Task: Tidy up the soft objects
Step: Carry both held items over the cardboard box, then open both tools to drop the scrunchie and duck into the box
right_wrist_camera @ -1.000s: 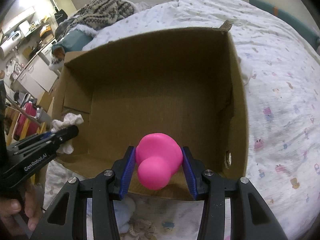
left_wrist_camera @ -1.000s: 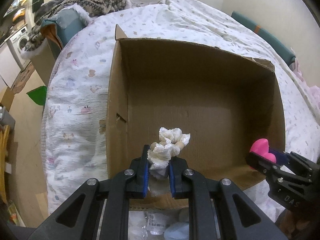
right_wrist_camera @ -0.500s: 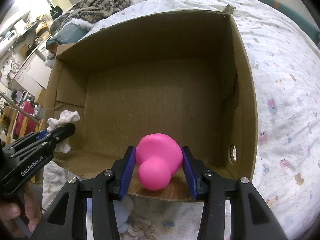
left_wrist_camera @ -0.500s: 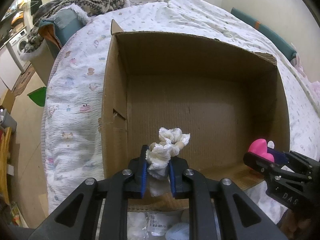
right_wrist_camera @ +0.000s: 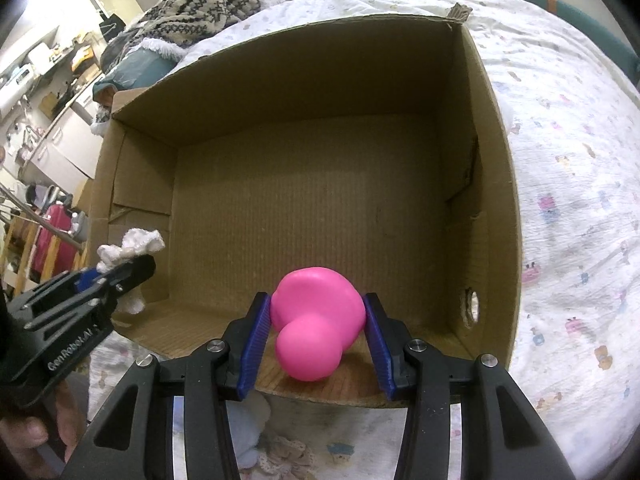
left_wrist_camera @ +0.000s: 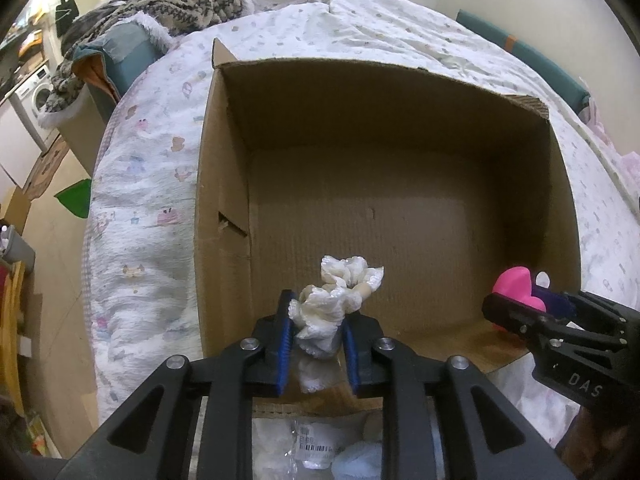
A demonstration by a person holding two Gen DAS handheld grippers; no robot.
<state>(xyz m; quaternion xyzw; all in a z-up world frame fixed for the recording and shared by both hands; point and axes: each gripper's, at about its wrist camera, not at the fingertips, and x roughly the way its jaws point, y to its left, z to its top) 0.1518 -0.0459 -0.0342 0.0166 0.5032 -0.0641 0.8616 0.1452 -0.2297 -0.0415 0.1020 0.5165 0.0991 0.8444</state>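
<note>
Fingers of the left gripper [left_wrist_camera: 316,334] pinch a white ruffled scrunchie [left_wrist_camera: 336,300], the right gripper [right_wrist_camera: 316,344] a pink squishy toy [right_wrist_camera: 314,320], both poised over the cardboard box [right_wrist_camera: 494,128] for dropping in

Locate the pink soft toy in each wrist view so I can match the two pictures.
Left wrist view: the pink soft toy sits at the far right edge, held by the right gripper near the box's front right corner.
Right wrist view: it is low and central, clamped in that gripper's blue pads.
Shared landmark: the cardboard box, open and seen from the front in both.
</note>
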